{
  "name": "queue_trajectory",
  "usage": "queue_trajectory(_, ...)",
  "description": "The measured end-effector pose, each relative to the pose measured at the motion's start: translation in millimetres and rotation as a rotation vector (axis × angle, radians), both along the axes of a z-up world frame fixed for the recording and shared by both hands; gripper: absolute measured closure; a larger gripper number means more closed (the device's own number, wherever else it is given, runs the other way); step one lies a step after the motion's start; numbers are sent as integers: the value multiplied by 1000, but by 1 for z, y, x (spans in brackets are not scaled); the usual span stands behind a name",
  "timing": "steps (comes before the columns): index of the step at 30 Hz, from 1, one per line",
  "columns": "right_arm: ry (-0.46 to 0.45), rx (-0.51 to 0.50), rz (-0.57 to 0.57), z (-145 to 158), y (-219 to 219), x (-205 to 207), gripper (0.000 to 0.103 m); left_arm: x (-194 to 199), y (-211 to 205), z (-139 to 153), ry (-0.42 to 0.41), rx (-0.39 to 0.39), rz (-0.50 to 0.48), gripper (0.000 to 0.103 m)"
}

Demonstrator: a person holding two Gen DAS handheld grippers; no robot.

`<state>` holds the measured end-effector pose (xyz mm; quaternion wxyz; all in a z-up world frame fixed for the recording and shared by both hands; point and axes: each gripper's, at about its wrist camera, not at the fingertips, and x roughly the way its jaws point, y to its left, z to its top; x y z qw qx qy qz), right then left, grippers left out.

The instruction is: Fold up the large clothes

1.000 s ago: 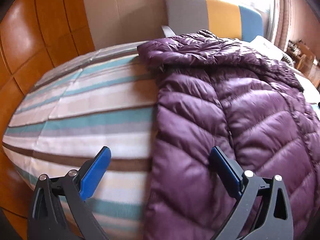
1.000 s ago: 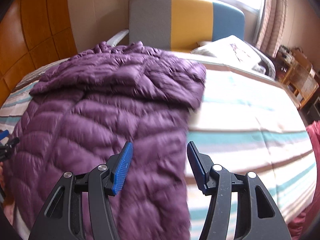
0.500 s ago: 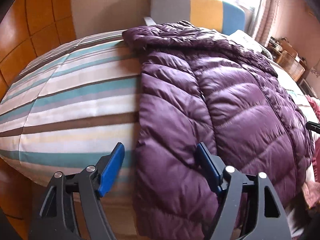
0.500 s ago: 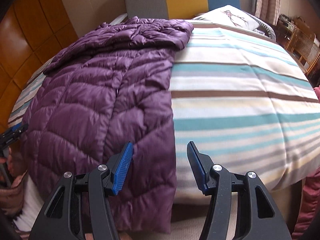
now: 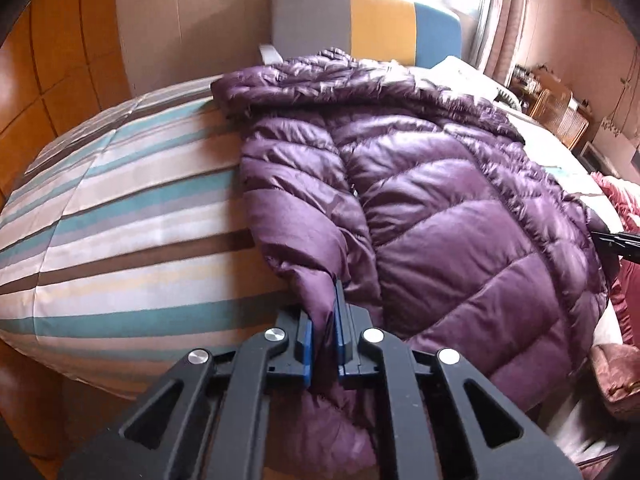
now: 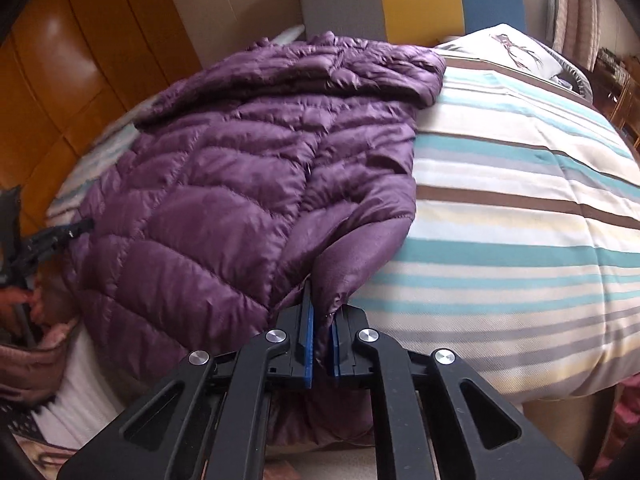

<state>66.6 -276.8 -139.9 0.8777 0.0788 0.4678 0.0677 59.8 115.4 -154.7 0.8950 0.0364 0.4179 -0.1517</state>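
A purple quilted puffer jacket [image 5: 440,200] lies spread lengthwise on a striped bed, hood toward the headboard; it also shows in the right wrist view [image 6: 240,184]. My left gripper [image 5: 323,334] is shut on the jacket's near left hem corner, fabric pinched between the blue pads. My right gripper [image 6: 320,338] is shut on the jacket's near right hem corner. Each gripper's tip shows at the far edge of the other view: the right one [image 5: 616,242], the left one [image 6: 48,236]. The lowest hem hangs over the bed's foot edge.
The striped duvet [image 5: 128,240] covers the bed [image 6: 520,240]. A grey, yellow and blue headboard [image 5: 380,24] stands at the far end, with a white pillow [image 6: 504,50]. Wood wall panels [image 6: 60,80] line the left. Pink clothes [image 5: 624,208] lie at the right.
Both grippers moved down to the bed's foot edge and shut on the jacket's hem corners. They were open over the jacket before.
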Motion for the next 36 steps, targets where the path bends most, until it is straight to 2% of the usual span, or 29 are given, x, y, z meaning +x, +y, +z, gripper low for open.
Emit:
queue_trajectory(4, -105, 86, -3, 16, -9, 0, 98, -5, 2, 17, -65, -49, -5, 97)
queue_trajectory(13, -276, 169, -34, 50, -15, 20, 98, -1, 10, 65, -206, -234, 35, 97)
queue_trajectory(18, -440, 216, 19, 83, -15, 2, 98, -13, 6, 86, -274, -284, 16, 98)
queue_trajectory(27, -633, 312, 79, 123, -30, -39, 98, -35, 20, 123, -358, -416, 12, 98)
queue_trajectory(31, -673, 299, 87, 137, -29, -42, 98, -38, 26, 137, -385, -428, 12, 98)
queue_trajectory(36, -646, 278, 14, 127, -31, -15, 98, -10, 31, 129, -359, -405, 81, 98)
